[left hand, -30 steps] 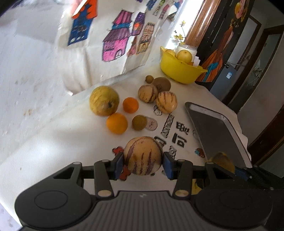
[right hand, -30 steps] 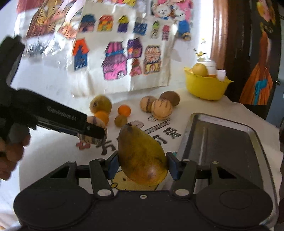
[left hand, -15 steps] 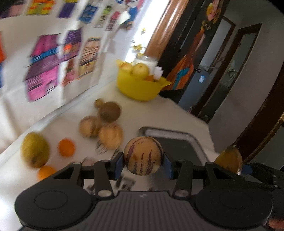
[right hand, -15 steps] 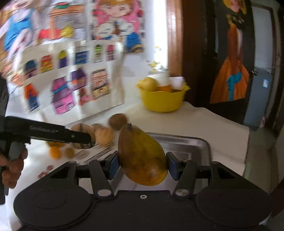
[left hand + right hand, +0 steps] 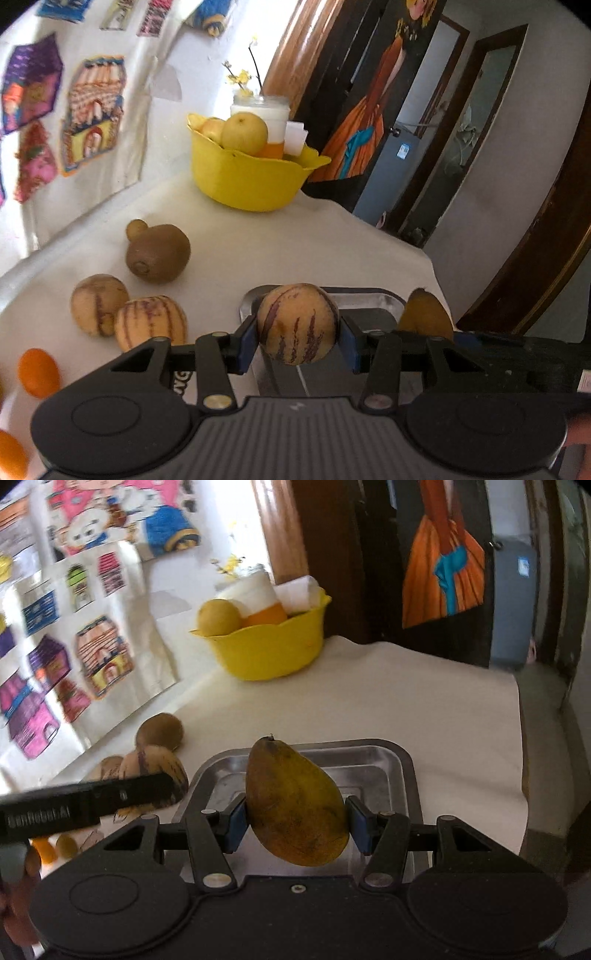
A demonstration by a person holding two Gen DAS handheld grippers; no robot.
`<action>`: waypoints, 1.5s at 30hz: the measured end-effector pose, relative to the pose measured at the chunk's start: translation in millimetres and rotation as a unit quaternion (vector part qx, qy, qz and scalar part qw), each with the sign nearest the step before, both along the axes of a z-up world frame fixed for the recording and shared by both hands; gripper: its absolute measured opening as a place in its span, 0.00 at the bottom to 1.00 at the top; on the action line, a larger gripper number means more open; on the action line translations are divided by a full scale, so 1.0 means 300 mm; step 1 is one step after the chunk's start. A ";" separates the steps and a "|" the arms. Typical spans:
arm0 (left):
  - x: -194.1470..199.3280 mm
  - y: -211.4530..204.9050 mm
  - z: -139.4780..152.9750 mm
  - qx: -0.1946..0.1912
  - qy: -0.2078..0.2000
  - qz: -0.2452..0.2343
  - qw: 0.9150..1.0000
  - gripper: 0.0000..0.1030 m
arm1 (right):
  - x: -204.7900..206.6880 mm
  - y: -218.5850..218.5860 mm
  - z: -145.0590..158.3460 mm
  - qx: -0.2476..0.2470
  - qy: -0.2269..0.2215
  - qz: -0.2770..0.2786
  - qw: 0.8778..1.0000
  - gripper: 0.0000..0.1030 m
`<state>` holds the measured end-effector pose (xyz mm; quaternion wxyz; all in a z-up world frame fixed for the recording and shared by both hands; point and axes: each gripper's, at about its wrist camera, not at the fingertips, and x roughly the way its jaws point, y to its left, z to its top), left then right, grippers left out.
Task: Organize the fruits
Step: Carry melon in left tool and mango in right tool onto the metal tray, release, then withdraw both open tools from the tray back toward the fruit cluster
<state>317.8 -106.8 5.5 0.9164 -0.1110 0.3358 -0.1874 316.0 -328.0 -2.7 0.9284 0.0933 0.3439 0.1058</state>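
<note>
My left gripper (image 5: 297, 341) is shut on a round cream melon with purple stripes (image 5: 297, 323), held above the near left part of the metal tray (image 5: 384, 297). My right gripper (image 5: 295, 821) is shut on a yellow-brown mango (image 5: 295, 805), held above the tray (image 5: 373, 757). The mango's tip (image 5: 424, 314) shows at the right in the left wrist view. The left gripper's finger (image 5: 85, 805) crosses the left of the right wrist view.
A yellow bowl (image 5: 251, 181) with pears and a jar stands at the back of the white table. Two striped melons (image 5: 147, 321), a brown kiwi (image 5: 159, 254) and oranges (image 5: 38, 373) lie left of the tray. The table edge drops off right of the tray (image 5: 517, 738).
Both grippers have swung right from the fruit pile toward the tray, each carrying its fruit. The tray now sits directly under both fruits.
</note>
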 end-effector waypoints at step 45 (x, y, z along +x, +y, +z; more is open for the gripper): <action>-0.195 0.086 0.101 -0.020 -0.026 0.064 0.997 0.99 | -0.333 -0.081 0.160 -0.037 -0.118 -0.002 0.992 0.97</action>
